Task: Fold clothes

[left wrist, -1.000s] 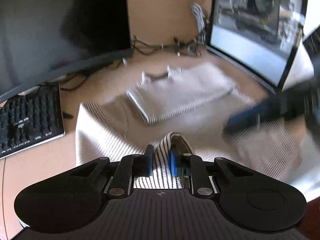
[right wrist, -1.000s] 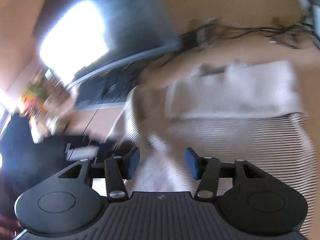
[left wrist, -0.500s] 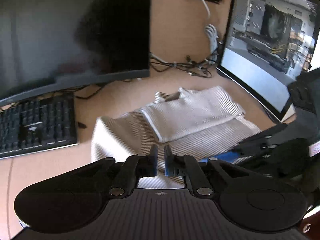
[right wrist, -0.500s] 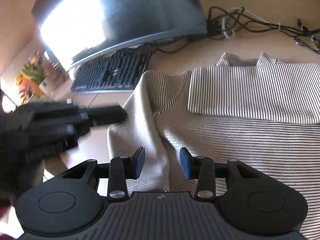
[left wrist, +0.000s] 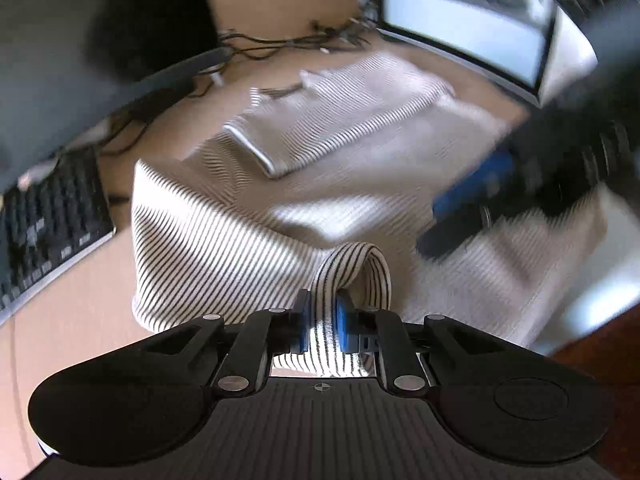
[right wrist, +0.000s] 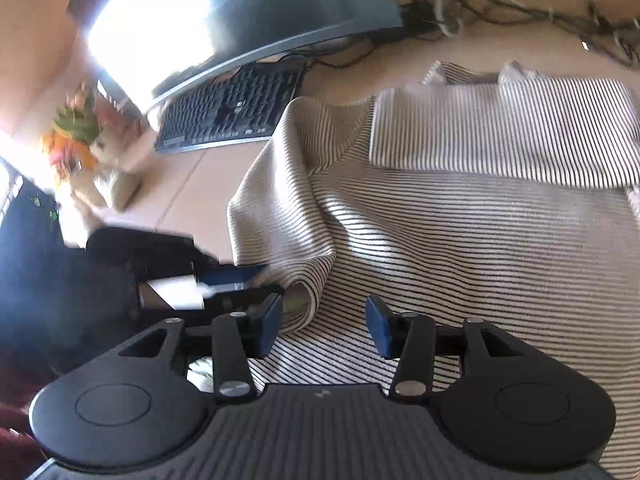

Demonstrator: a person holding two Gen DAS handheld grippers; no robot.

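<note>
Cataloguing one moment of a fold on a wooden desk (right wrist: 188, 184).

Item: striped garment (right wrist: 460, 240), cream with dark stripes, spread across the desk between two monitors. A sleeve or side panel (right wrist: 508, 132) lies folded flat across its far part. The left edge stands up in a ridge and runs down to a lifted near-left corner.

Left gripper (left wrist: 323, 320): jaws clenched on a pinch of the striped cloth at the near hem; a loop of fabric arches up just beyond the blue pads. In the right wrist view this gripper shows at the near left, blurred, touching the raised corner.

Right gripper (right wrist: 322, 322): jaws parted, nothing between them, hovering over the near hem, just right of the lifted corner. In the left wrist view it appears as a blurred dark shape with a blue pad at the right.

Surroundings: keyboard (right wrist: 232, 108) far left beside the garment; cables (right wrist: 520, 8) along the far edge; large monitor (right wrist: 240, 12) behind the keyboard; second monitor (left wrist: 468, 36) at the far right.

Step in hand, as judged: gathering the near hem for a fold, one corner held, the other not.

Next move calls for: the right jaws closing on the hem well apart from the left grip, then both edges travelling together so the stripes stay level and the far panel is not dragged.
</note>
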